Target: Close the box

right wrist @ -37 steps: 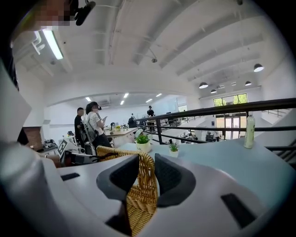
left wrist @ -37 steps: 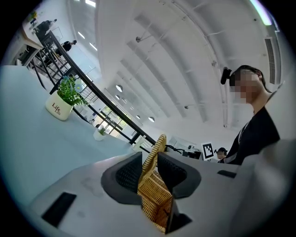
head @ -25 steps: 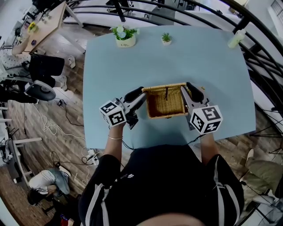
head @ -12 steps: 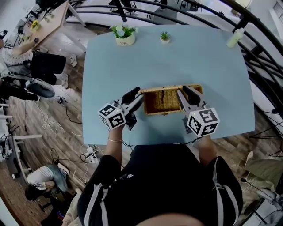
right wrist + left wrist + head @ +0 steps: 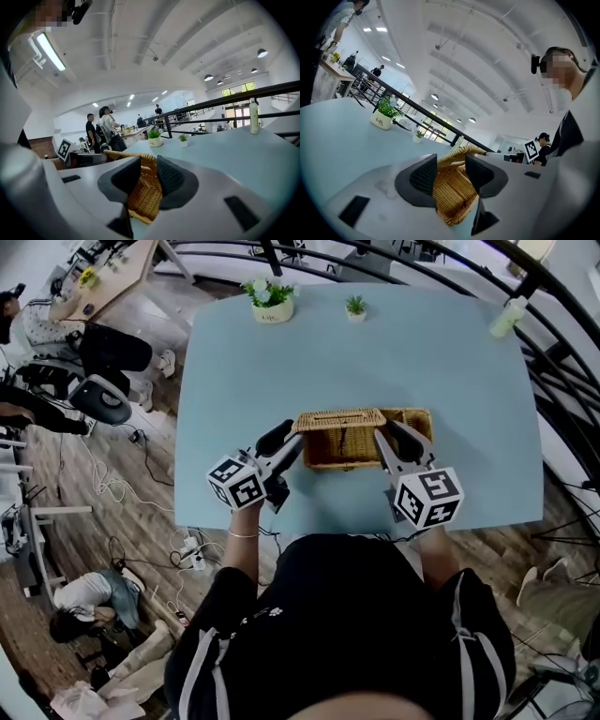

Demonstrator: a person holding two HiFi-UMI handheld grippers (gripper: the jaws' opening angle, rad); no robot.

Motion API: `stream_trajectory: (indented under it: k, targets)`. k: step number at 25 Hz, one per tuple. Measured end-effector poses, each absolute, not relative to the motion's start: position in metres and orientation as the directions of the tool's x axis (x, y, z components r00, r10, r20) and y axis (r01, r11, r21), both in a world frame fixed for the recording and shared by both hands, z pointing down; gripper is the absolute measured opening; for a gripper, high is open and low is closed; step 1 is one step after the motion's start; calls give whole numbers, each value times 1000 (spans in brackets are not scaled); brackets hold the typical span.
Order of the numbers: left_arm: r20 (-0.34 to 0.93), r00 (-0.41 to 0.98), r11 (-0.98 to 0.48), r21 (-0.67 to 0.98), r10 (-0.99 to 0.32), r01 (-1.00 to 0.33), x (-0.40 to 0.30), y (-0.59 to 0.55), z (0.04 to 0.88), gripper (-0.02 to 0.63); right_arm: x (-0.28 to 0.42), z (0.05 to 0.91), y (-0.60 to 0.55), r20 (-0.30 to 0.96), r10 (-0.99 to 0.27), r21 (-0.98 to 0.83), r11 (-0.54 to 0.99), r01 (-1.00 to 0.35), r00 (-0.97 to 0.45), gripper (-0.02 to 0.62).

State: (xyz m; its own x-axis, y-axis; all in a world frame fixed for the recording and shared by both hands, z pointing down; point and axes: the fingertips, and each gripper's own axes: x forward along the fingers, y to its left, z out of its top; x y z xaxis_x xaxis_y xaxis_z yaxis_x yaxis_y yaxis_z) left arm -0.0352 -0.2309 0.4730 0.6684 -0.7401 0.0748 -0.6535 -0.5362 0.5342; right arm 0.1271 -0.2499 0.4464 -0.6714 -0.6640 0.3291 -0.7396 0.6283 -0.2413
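ur left gripper [image 5: 287, 442] jaws have just been spreading, pads off the wicker box [image 5: 342, 439] end btwn them, while ur right gripper [image 5: 394, 435] pinches the opp end wall, box's long axis running fingers to fingers.

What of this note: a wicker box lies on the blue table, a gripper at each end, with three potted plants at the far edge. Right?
Two, not three: the head view shows one larger potted plant and one smaller potted plant at the far edge. The wicker box, blue table, left gripper and right gripper are as stated.
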Motion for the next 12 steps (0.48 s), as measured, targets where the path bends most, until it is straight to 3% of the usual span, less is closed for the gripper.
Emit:
stream_trajectory:
  k: [12]
  targets:
    - [88, 639, -496, 552, -764, -670, -29, -210, 487, 167, 128, 465, -231, 349, -621, -280, 645, -711, -701, 109]
